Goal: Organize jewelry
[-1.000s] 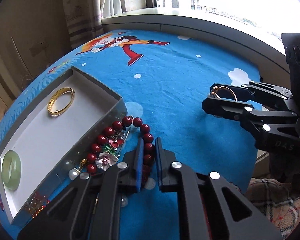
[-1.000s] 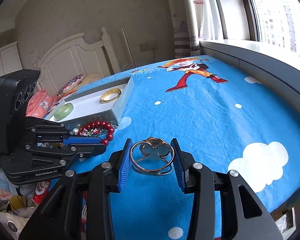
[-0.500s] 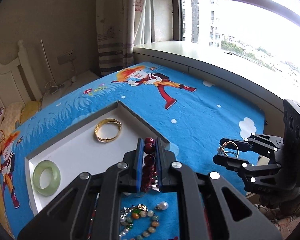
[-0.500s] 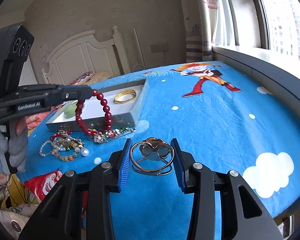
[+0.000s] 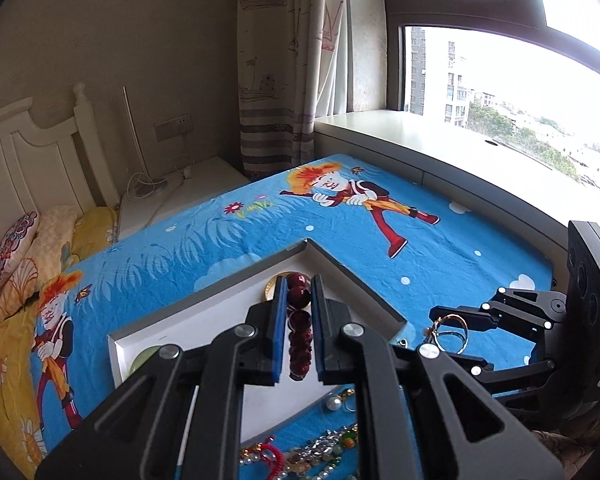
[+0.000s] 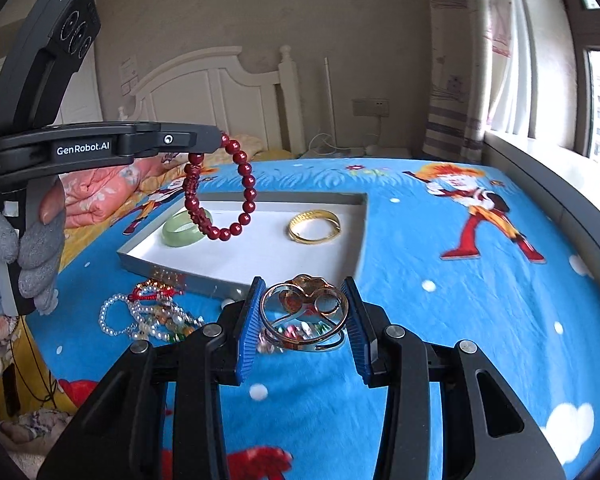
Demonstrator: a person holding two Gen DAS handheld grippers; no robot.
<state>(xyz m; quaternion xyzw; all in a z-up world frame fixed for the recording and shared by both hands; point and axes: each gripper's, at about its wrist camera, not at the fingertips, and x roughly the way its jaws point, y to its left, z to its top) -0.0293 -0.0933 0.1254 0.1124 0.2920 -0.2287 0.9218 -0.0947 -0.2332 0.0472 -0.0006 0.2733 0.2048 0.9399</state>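
Note:
My left gripper (image 5: 298, 308) is shut on a dark red bead bracelet (image 5: 299, 334). In the right wrist view the gripper (image 6: 220, 141) holds the bracelet (image 6: 244, 196) hanging in the air above the white tray (image 6: 260, 256). The tray holds a green jade bangle (image 6: 186, 232) and a gold bangle (image 6: 314, 226). My right gripper (image 6: 303, 314) is shut on a rose-gold open bangle (image 6: 304, 308), low over the blue bedspread in front of the tray. It also shows in the left wrist view (image 5: 452, 330).
A heap of pearl and bead jewelry (image 6: 148, 316) lies on the bedspread left of my right gripper, in front of the tray. More beads (image 5: 320, 452) show under my left gripper. A window ledge (image 5: 420, 132) runs along the bed's far side.
My left gripper has lifted the red bead bracelet off the bedspread and carried it up over the tray. My right gripper has held the rose-gold bangle and edged closer to the tray.

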